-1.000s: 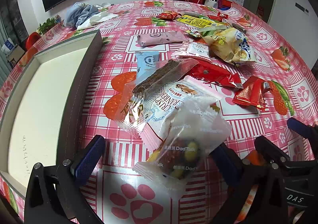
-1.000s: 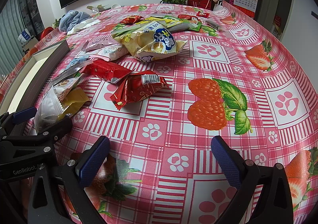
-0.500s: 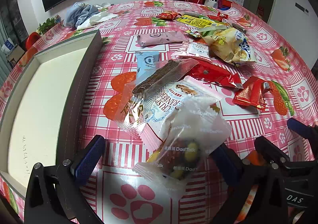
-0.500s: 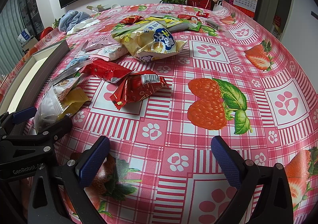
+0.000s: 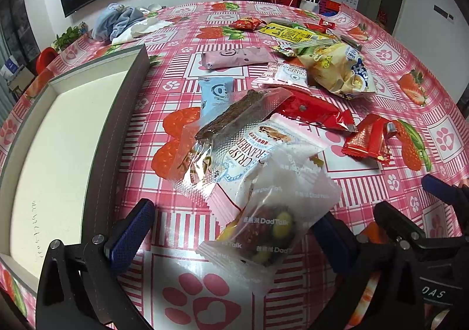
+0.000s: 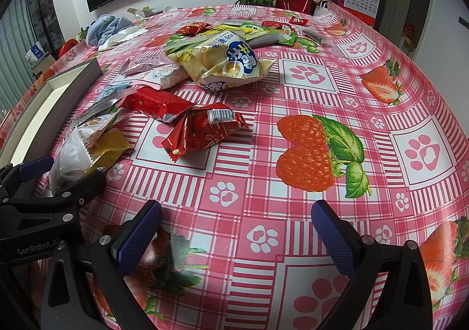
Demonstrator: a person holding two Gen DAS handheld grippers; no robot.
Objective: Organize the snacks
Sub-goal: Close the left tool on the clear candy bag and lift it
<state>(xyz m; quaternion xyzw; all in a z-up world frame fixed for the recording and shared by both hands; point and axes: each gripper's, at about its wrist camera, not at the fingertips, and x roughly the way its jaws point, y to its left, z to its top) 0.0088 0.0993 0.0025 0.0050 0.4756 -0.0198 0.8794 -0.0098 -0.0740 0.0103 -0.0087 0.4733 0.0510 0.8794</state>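
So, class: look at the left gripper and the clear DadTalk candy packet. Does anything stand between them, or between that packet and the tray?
Nothing visible does. The left gripper is open, with the DadTalk packet lying between its fingers. Only bare tablecloth separates the packet from the tray to its left; the other snacks lie farther away.
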